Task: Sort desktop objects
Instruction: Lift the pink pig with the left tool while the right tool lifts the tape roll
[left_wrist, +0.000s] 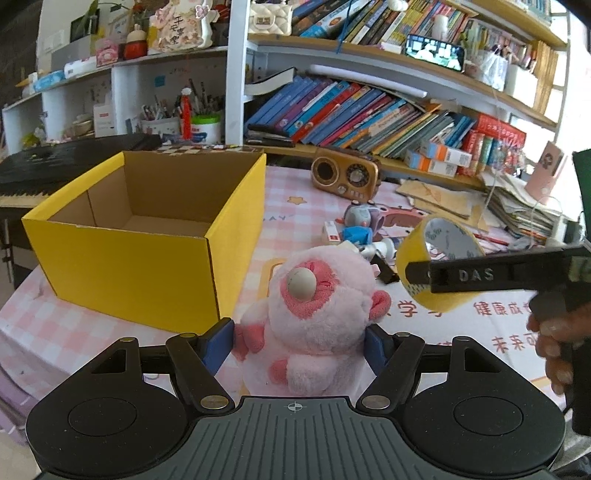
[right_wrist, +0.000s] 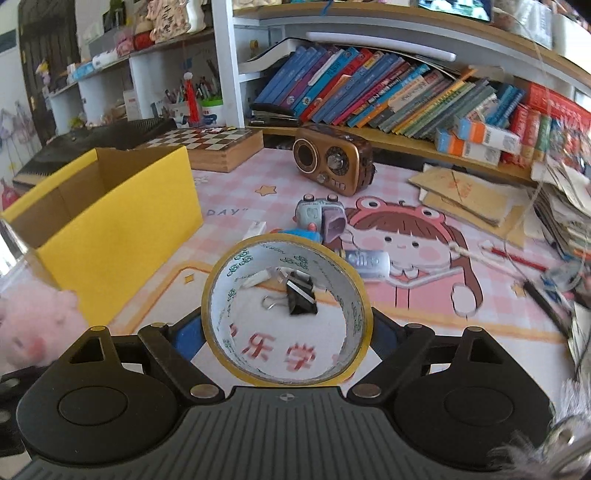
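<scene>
Low centre in the left view, the left gripper (left_wrist: 299, 347) is clamped on one plush (left_wrist: 317, 317), soft and light, best squeezed at the body. The right gripper (right_wrist: 286, 332) pinches one tape roll (right_wrist: 286, 317), stiff and light, across its rim. One yellow box (left_wrist: 147, 236) sits open upper left, one clip (right_wrist: 301, 293) on the mat

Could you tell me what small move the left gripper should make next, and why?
Probably carry the fluffy pink plush toy, clamped in the left gripper, left over the open yellow cardboard box and release; the box sits close by, looking empty.
</scene>
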